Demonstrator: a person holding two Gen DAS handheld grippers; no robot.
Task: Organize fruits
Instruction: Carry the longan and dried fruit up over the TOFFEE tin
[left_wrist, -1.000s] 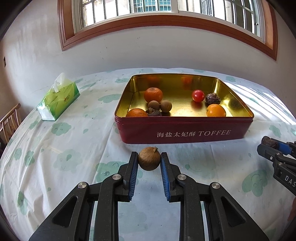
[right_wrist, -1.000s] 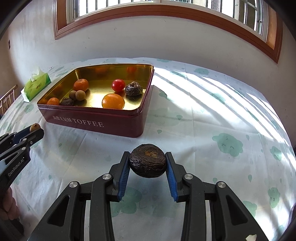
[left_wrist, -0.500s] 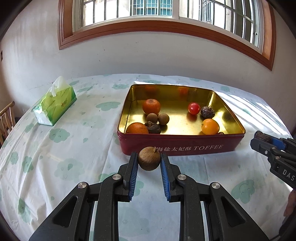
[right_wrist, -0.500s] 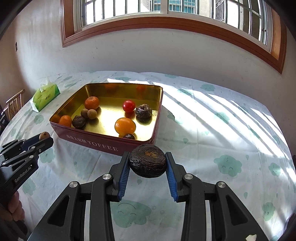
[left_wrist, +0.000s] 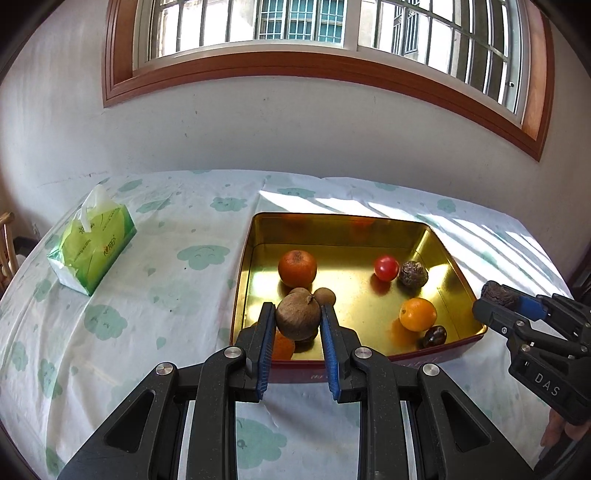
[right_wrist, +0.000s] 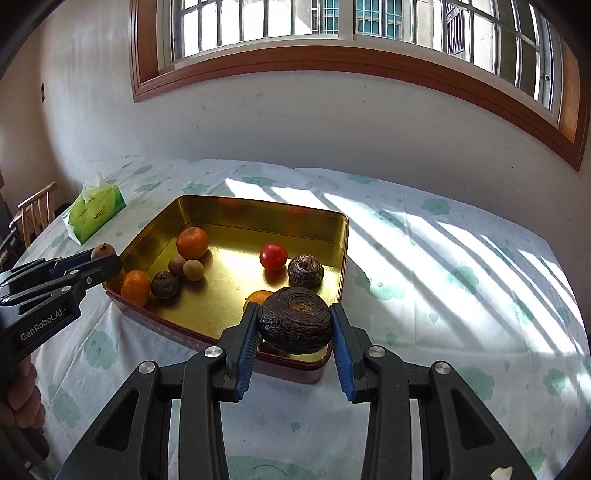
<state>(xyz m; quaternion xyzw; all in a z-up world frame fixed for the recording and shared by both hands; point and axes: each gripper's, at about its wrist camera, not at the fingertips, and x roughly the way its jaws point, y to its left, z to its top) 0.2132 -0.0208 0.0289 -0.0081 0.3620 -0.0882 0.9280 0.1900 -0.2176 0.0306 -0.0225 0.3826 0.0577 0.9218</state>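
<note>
A: Left gripper (left_wrist: 297, 318) clamped on a small brown fruit (left_wrist: 297, 322), right gripper (right_wrist: 294, 325) gripping a dark wrinkled fruit (right_wrist: 294, 325) — where now?

B: Both have risen from the desk (left_wrist: 177, 295) in the last second and hang over the near rim of the gold-lined tin (right_wrist: 266, 210), beside the oranges and tomato — release looks next.
</note>
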